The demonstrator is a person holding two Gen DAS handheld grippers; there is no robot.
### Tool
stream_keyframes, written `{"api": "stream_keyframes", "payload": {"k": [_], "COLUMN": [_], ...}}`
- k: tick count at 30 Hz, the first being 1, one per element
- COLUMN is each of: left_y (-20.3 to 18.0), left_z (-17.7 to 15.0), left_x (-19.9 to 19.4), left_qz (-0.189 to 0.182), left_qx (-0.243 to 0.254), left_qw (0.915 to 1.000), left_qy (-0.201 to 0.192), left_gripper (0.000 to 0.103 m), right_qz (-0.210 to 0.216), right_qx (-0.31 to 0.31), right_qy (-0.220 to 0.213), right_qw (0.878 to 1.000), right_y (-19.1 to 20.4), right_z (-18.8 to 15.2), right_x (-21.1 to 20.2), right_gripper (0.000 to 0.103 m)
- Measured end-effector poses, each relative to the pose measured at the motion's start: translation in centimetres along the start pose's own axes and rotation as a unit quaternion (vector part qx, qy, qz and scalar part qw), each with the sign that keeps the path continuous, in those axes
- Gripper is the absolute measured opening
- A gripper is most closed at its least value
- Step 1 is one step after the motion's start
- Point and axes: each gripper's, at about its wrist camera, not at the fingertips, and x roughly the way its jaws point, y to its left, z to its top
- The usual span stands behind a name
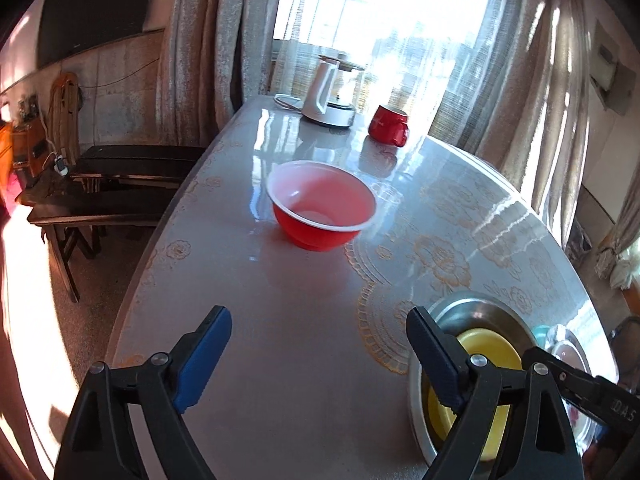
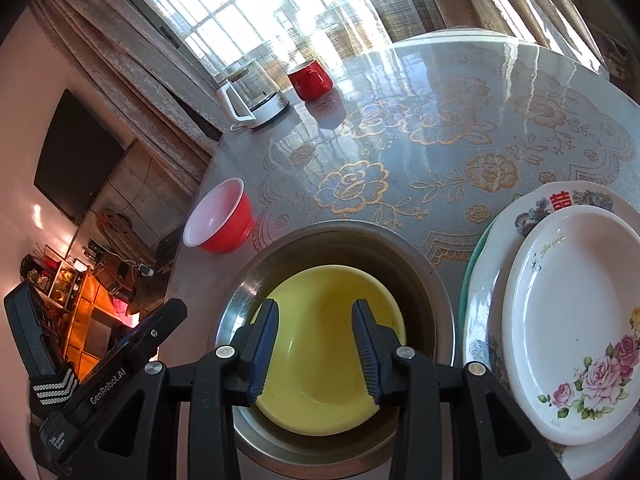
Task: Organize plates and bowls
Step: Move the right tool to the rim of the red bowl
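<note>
inside the steel bowl (image 2: 436, 280) sits a yellow bowl (image 2: 320, 360), with the right gripper (image 2: 316, 348) open above it and the left gripper (image 1: 320, 352) open wide, holding nothing.

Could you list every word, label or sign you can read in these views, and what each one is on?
"GenRobot.AI": on the left tool's body.
"DAS": on the right tool's arm.
"Rose Gar...", partly legible script: on the white rose plate.
Red double-happiness character: on the floral plate beneath it.
Small label below "GenRobot.AI": too small to read.
</note>
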Motion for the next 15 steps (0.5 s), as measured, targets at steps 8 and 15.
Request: {"api": "stream_keyframes", "payload": {"k": [8, 15], "left_y": [2.8, 4.1], "left_z": [2.7, 5.0], "left_x": [2.3, 6.2], "left_qz": [-0.003, -0.034], "left_qx": [-0.089, -0.118], "left_qw": [0.9956, 0.9915], "left_qy": [-0.028, -0.044], "left_gripper": [0.093, 0.091], "right_qz": [-0.003, -0.004], "right_qx": [-0.009, -0.029], "right_qy": [-0.001, -0.006], "right_qw": [1.000, 1.000], "right_y": [1.3, 3.6], "right_z": [1.3, 3.1], "right_x": [1.0, 2.1], "right_gripper": [0.039, 0.039]}}
